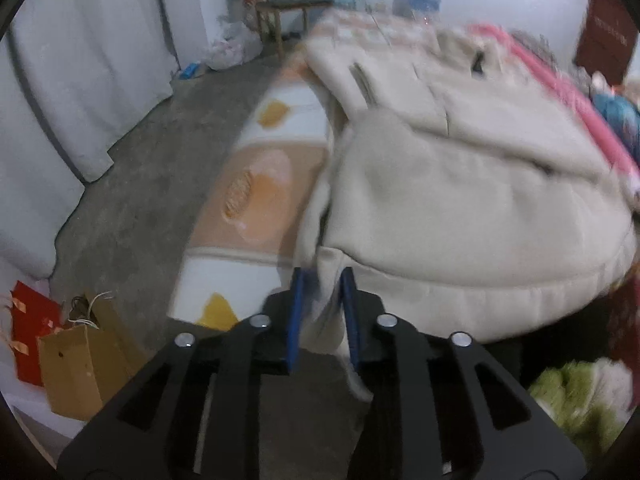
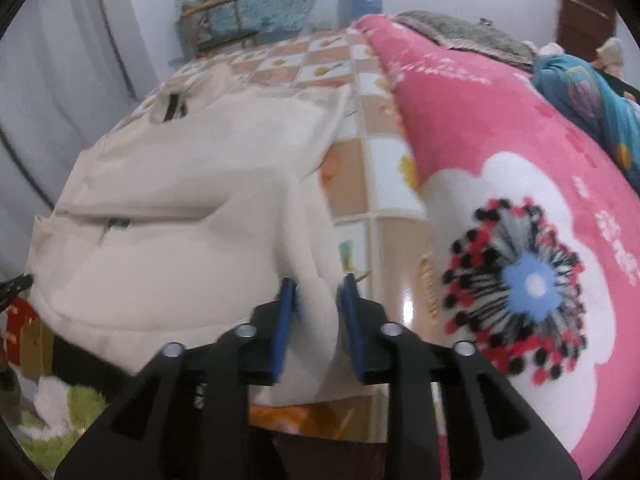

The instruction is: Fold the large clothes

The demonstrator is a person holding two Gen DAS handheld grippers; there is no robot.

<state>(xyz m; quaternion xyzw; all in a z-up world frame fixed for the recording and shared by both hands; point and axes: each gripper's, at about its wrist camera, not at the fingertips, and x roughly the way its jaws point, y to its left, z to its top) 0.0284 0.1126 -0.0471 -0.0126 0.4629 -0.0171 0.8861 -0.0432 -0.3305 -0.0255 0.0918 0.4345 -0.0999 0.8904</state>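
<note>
A large cream fleece garment (image 1: 460,200) lies spread on the bed, its ribbed hem hanging over the near edge. My left gripper (image 1: 323,294) is at the hem's left corner, and a fold of the cream cloth fills the gap between its blue pads (image 1: 297,316). In the right wrist view the same garment (image 2: 192,208) covers the left of the bed. My right gripper (image 2: 317,300) has the garment's right edge bunched between its blue pads (image 2: 285,320), which press on it. A dark zipper pull (image 2: 116,223) shows on the front.
The bed has a checked orange-and-white sheet (image 2: 356,184). A thick pink blanket (image 2: 520,208) lies along its right side. Left of the bed is bare concrete floor (image 1: 152,184), with paper bags (image 1: 76,368) and a white curtain (image 1: 80,80). A wooden chair (image 1: 284,8) stands at the far wall.
</note>
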